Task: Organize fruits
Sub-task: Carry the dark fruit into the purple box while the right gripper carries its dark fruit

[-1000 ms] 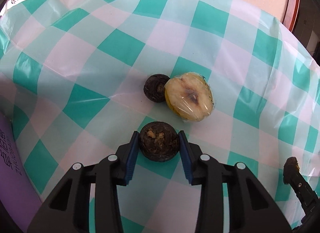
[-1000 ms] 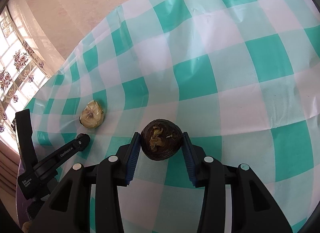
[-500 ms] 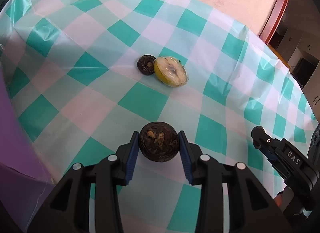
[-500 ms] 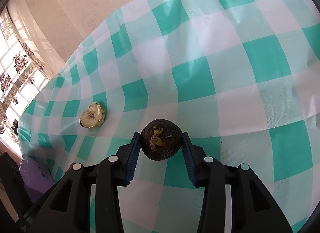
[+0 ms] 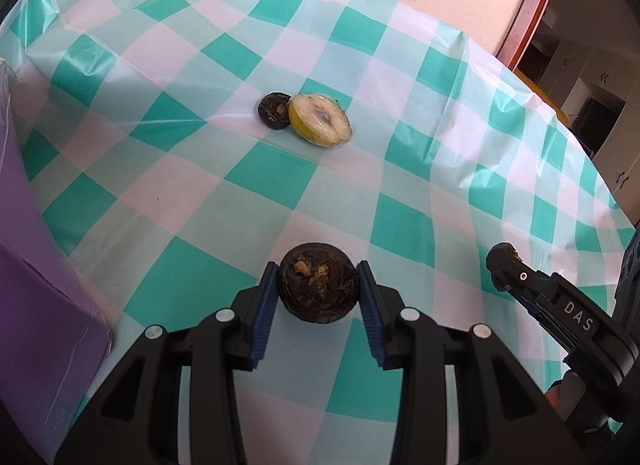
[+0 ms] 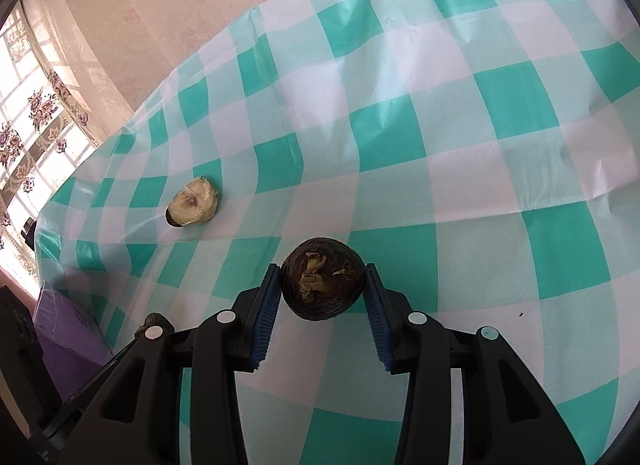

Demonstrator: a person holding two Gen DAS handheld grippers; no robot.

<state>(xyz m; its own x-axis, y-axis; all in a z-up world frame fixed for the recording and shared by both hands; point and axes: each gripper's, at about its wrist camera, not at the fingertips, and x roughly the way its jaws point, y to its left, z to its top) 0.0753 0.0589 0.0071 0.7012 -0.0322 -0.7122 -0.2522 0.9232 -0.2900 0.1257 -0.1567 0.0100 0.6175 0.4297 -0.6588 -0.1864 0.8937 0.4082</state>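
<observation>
My left gripper (image 5: 318,293) is shut on a dark brown round fruit (image 5: 318,283) and holds it above the checked cloth. My right gripper (image 6: 323,289) is shut on a second dark brown round fruit (image 6: 323,277); it also shows at the right of the left wrist view (image 5: 502,265). Farther out on the cloth lie a plastic-wrapped yellow half fruit (image 5: 320,119) and a small dark fruit (image 5: 274,110) touching its left side. The half fruit also shows in the right wrist view (image 6: 194,207), with the small dark fruit mostly hidden behind it.
A green-and-white checked tablecloth (image 5: 400,185) covers the table. A purple box (image 5: 36,265) stands at the left edge; it also shows in the right wrist view (image 6: 68,329). A pink wall and a window lie beyond the table.
My left gripper has pulled back and up with its fruit, so the half fruit and small dark fruit look farther away. My right gripper holds nearly still.
</observation>
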